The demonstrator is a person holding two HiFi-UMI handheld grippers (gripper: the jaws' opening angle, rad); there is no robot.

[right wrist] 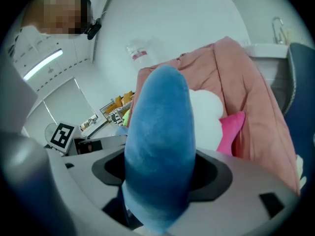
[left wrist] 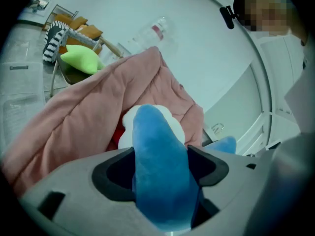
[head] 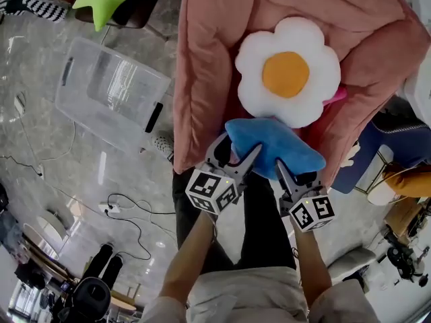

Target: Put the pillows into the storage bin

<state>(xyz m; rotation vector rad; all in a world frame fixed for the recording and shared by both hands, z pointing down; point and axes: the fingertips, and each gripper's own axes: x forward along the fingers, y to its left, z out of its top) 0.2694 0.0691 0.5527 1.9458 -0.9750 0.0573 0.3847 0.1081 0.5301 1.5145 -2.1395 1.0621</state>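
Looking down from the head view, a blue star pillow (head: 273,147) lies at the near edge of a pink quilt (head: 209,46), just below a white flower pillow (head: 288,71). The left tool (head: 237,151) and right tool (head: 297,173) each straddle one arm of it. The clear storage bin (head: 114,79) stands on the floor, well apart to the left.

Left gripper view: the jaws stand wide, and the blue arm (left wrist: 157,151) fills the gap without looking squeezed.

Right gripper view: the jaws press into the plush (right wrist: 160,146), which bulges over them.

This looks like the pick-up step. Next, the left tool likely needs to close, then both lift together toward the bin.
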